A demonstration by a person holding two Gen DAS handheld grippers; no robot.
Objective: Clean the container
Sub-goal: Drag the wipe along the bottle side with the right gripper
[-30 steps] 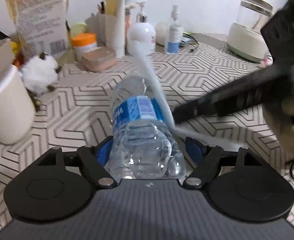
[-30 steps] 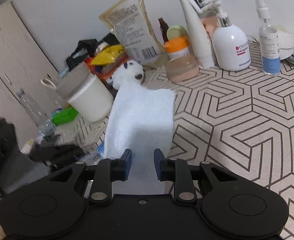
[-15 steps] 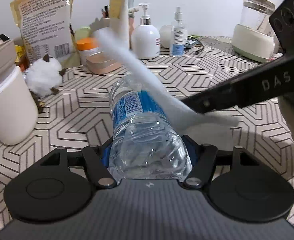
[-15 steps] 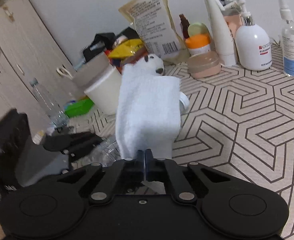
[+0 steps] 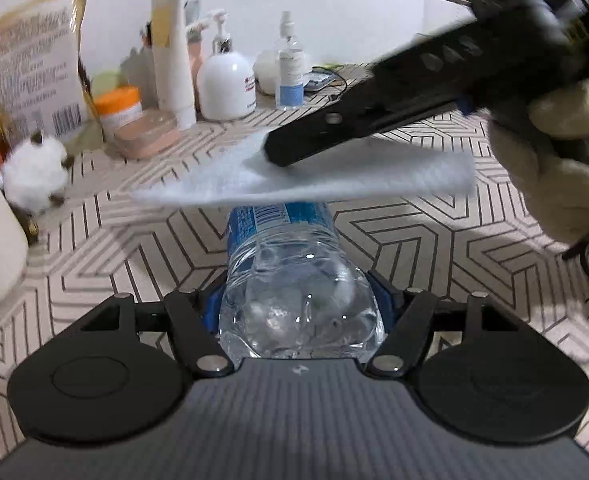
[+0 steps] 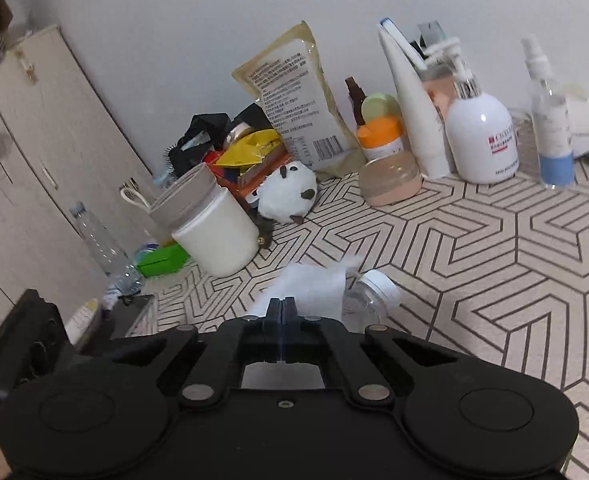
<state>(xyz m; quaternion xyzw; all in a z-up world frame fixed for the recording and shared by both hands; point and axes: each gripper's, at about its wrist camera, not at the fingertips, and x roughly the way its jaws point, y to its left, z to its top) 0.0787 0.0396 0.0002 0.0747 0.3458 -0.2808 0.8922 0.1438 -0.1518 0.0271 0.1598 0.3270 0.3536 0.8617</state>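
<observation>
We hold the clear water bottle lying on its side over the patterned table, base between the left gripper pads – its jaws are easing apart. Our right gripper is pinched tight on the white cloth (blurred), spread across the bottle's upper part – its white cap peeks out beyond.

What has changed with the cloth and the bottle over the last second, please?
The right gripper closed on the white cloth and swung it from hanging upright to lying flat across the top of the water bottle. The left gripper, whose jaws are opening slightly now, still has the bottle between its fingers. The clutter along the wall has not moved.
</observation>
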